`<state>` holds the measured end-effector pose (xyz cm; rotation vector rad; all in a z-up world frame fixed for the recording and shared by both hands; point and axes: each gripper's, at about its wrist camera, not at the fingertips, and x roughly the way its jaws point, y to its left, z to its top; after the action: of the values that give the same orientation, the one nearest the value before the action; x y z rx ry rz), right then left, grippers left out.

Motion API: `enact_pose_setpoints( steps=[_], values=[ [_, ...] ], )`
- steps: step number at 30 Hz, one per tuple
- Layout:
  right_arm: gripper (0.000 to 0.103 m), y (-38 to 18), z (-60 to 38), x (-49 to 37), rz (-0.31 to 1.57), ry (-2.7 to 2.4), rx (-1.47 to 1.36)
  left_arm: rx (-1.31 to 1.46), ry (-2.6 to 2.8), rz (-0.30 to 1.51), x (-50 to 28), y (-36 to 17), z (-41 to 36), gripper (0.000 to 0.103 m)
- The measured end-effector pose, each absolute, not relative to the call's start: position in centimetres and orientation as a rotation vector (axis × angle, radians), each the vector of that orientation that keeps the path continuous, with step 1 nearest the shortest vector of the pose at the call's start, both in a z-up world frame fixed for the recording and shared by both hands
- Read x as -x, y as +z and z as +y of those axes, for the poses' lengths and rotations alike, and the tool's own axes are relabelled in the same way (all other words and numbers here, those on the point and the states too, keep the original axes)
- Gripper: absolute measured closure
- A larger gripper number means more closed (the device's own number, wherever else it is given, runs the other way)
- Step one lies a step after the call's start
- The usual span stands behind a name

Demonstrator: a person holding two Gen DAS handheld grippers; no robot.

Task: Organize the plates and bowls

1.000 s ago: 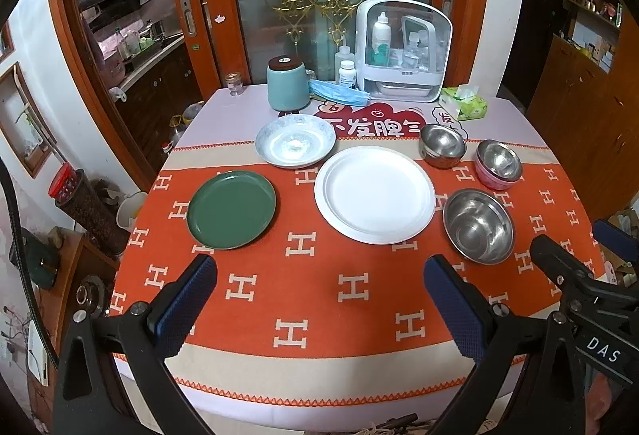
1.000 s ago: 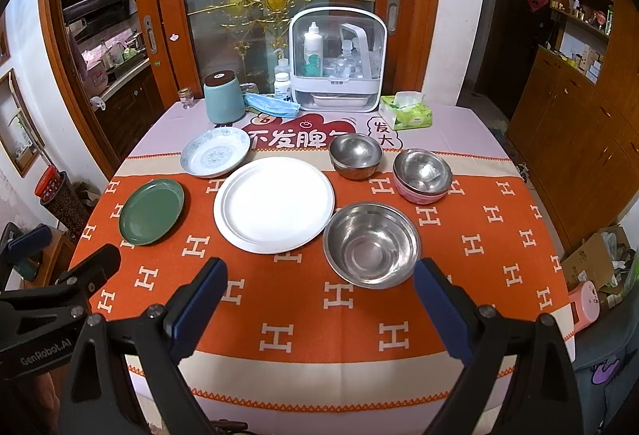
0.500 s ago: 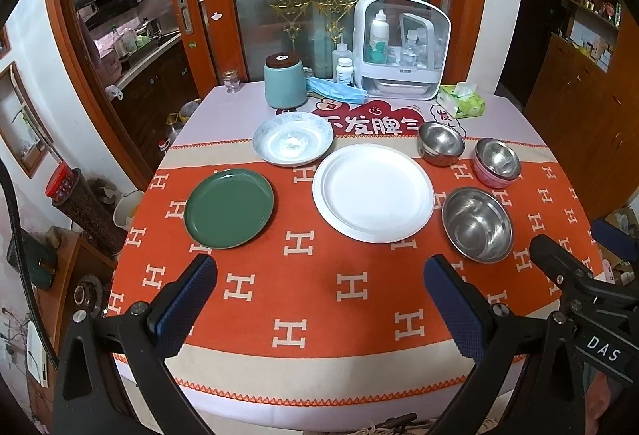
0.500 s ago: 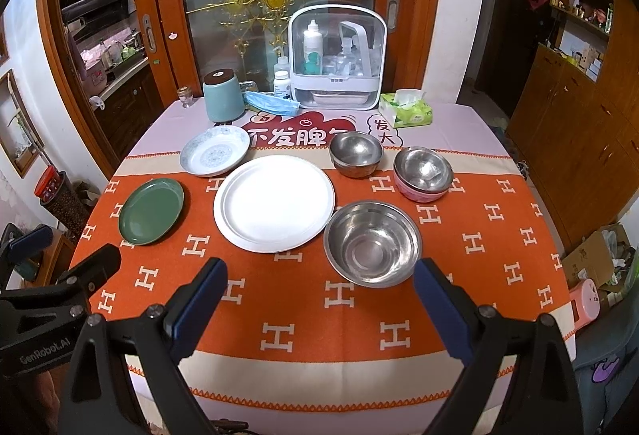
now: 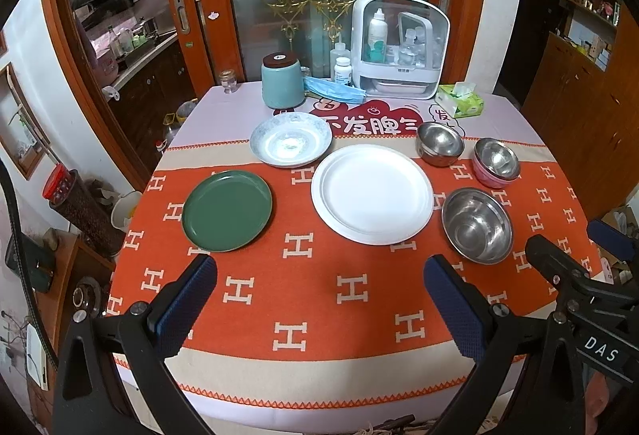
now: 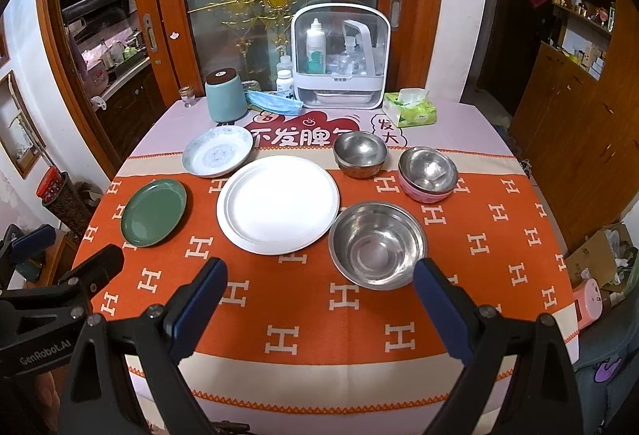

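Both gripper (image 5: 319, 275) (image 6: 319, 275) bases cut off below.

Left gripper (image 5: 319, 299) and right gripper (image 6: 319, 295) hover side by side, fingers spread wide.

The large plate (image 6: 278, 204) is located at the centre of the table (image 6: 319, 323). The small plate (image 6: 154, 212) is positioned to its left, the patterned dish (image 6: 217, 156) behind-left, the large bowl (image 6: 377, 244) right-front, and two smaller bowls (image 6: 360, 153) behind-right.
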<state>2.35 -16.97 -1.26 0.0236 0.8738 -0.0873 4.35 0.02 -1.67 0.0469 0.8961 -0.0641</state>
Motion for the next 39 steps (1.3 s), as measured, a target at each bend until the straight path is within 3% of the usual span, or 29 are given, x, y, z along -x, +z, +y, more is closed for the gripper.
enact_pose_setpoints(
  steps=[39],
  values=[
    [0.008,-2.1,-17.9,-7.7,0.899,-0.058,-0.059,-0.005,-0.134,0.951,-11.1,-3.2,0.1,0.001]
  ],
)
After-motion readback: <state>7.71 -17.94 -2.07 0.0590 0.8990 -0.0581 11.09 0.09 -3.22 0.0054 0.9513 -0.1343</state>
